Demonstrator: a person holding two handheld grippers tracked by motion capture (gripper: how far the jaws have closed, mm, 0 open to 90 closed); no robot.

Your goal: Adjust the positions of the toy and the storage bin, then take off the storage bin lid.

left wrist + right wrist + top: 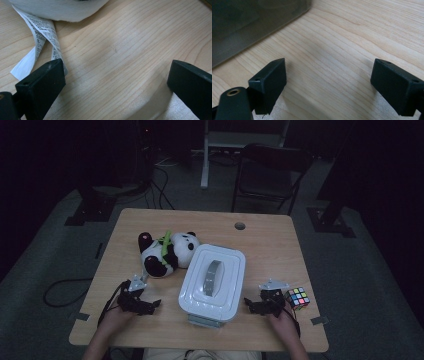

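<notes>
Our left gripper [141, 304] is black, with a grey three-cornered plate on top and a black cable trailing behind it. Our right gripper [260, 306] looks the same. Up close, the jaws are chunky black blocks with small round holes. One has a brass-coloured ring. Our forearms seem bare, though it is dim.

panda [60, 8] — cut off by top edge | tag [42, 32] print — blurred, unreadable

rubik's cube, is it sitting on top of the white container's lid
No, the rubik's cube rests on the table, beside the right gripper and apart from the white container.
</notes>
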